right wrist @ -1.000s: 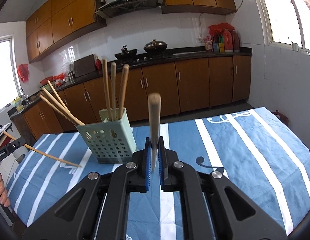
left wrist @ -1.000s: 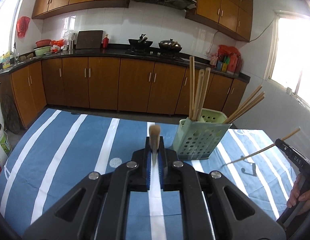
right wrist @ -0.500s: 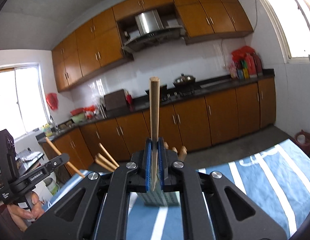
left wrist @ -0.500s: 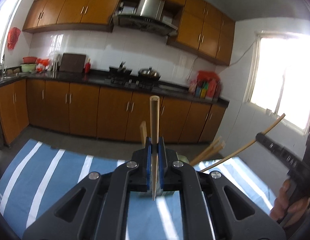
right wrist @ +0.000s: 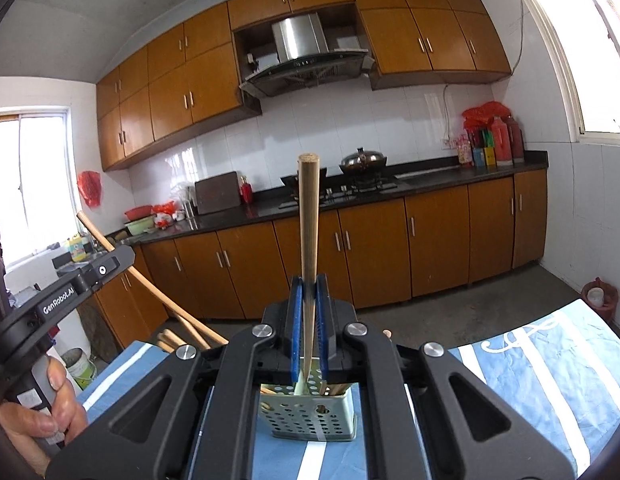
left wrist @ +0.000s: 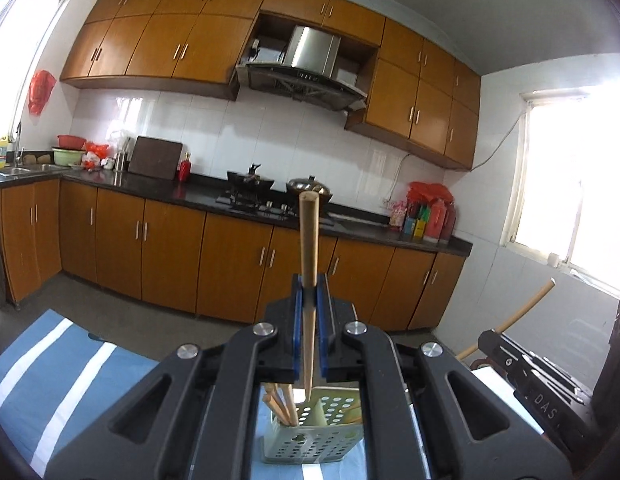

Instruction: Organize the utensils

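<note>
My left gripper (left wrist: 308, 290) is shut on a wooden chopstick (left wrist: 308, 248) that stands upright, its thin tip hanging just over the pale green perforated holder (left wrist: 310, 436). Several chopsticks (left wrist: 279, 404) lean inside that holder. My right gripper (right wrist: 308, 290) is likewise shut on an upright chopstick (right wrist: 308, 224), its lower tip above the same holder (right wrist: 310, 420). In the right wrist view the left gripper (right wrist: 85, 276) shows at the left with its chopstick (right wrist: 109, 248), held by a hand (right wrist: 37, 416). The right gripper's body (left wrist: 538, 380) shows at the right of the left wrist view.
The holder stands on a table under a blue cloth with white stripes (right wrist: 550, 380). Behind it run brown kitchen cabinets (left wrist: 169, 256), a dark counter with a stove and pots (left wrist: 249, 192), and a range hood (left wrist: 305, 68). A bucket (right wrist: 79, 364) stands on the floor.
Both grippers have risen and tilted up, each still gripping its chopstick. The holder has slipped from in front of the fingers to low beneath them, and the table has dropped toward the bottom edge.
</note>
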### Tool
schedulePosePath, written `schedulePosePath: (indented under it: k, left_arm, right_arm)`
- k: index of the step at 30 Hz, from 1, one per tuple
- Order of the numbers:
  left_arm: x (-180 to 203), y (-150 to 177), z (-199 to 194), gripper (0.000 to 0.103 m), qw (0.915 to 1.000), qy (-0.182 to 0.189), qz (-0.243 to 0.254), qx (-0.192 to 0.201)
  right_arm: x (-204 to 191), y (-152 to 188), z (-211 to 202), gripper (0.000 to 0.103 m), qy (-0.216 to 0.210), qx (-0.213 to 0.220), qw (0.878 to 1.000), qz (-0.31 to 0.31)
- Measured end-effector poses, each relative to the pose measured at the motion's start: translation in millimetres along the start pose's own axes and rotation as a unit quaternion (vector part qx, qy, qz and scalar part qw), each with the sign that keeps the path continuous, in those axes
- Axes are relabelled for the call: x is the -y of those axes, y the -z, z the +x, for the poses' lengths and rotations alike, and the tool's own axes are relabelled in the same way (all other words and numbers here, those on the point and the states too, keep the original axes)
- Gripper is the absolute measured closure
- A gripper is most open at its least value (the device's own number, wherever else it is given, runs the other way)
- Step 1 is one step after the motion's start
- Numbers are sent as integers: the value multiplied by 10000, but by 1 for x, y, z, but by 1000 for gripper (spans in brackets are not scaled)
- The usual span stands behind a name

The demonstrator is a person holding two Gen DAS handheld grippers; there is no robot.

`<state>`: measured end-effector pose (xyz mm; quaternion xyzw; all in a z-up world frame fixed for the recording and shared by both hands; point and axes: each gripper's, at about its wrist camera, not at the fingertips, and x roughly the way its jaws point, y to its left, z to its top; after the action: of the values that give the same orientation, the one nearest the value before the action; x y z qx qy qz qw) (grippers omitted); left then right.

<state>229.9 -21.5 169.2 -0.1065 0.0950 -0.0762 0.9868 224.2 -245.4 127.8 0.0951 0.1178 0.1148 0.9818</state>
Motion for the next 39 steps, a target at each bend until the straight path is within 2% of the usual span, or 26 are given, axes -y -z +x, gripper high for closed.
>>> schedulePosePath:
  k: [6,11,13,14,22,23,25,26,29,32,39]
  left_arm:
    - [-10,14,28,96,9996,-23,-70,-290]
    - [-18,20,33,94,9991,13,-141,-402]
    - [-20,19,29,86,9992,24,-143,-364]
    - [-21,19,27,84,9993,23,-155,-340]
    - [-36,13,-7,73,9994,-30,-296,-152]
    - [-38,14,-13,72,9995,-48,-290,-136]
    - [-44,16,-25,67,9995,-138,-250,-106]
    - [-48,17,-32,66,9995,-204,-216,-90]
    - [-56,24,-48,57,9992,-385,-97,-109]
    - [-62,36,-66,48,9985,-518,59,-150]
    - [-62,76,-102,9,9963,-691,450,-230]
  right_arm:
    - [-2,12,22,96,25,-298,9995,-27]
    - [-2,19,31,94,27,-535,9986,18]
    - [-1,19,27,79,36,-505,9987,52]
    - [1,19,23,76,42,-460,9989,84]
    - [9,13,1,74,91,-291,9995,118]
    - [10,13,-3,72,103,-280,9995,107]
    - [11,14,-12,60,153,-245,9995,111]
    - [12,16,-17,59,181,-225,9995,114]
    - [12,23,-33,53,283,-196,9994,56]
    - [8,32,-44,42,326,-197,9993,-44]
    - [-15,63,-71,8,437,-110,9977,-511]
